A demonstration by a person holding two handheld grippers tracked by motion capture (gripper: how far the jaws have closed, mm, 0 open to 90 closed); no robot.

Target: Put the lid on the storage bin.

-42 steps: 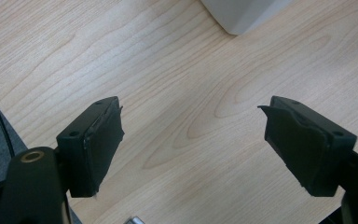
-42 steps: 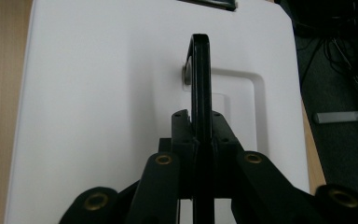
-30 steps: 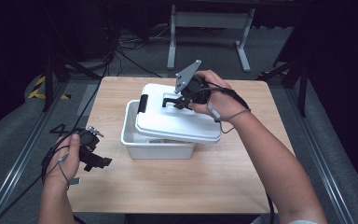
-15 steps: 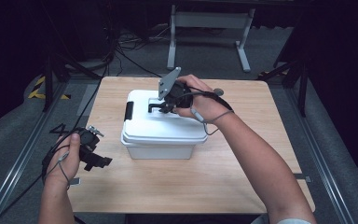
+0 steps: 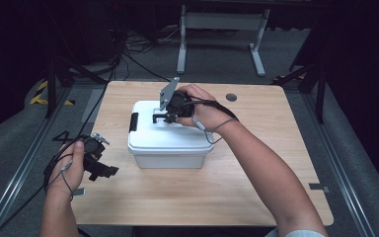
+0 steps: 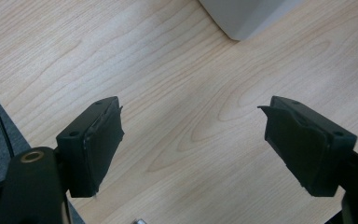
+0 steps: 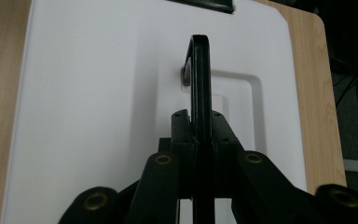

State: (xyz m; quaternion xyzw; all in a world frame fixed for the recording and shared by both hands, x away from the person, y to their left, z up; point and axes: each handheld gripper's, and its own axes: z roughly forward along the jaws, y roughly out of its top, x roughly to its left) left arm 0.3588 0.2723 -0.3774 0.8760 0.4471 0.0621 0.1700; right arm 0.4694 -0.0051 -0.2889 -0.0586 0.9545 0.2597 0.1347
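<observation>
The white lidded box (image 5: 170, 136) sits near the middle of the wooden table (image 5: 256, 173), lid on; its black handle (image 7: 200, 70) stands upright, clamped between the jaws of the right gripper (image 5: 165, 116); the left gripper (image 5: 98, 165) hovers by the table's left edge, jaws spread wide, holding nothing.

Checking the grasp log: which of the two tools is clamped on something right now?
The right tool, shut on the black lid handle of the white box. The left tool is open over bare table.
</observation>
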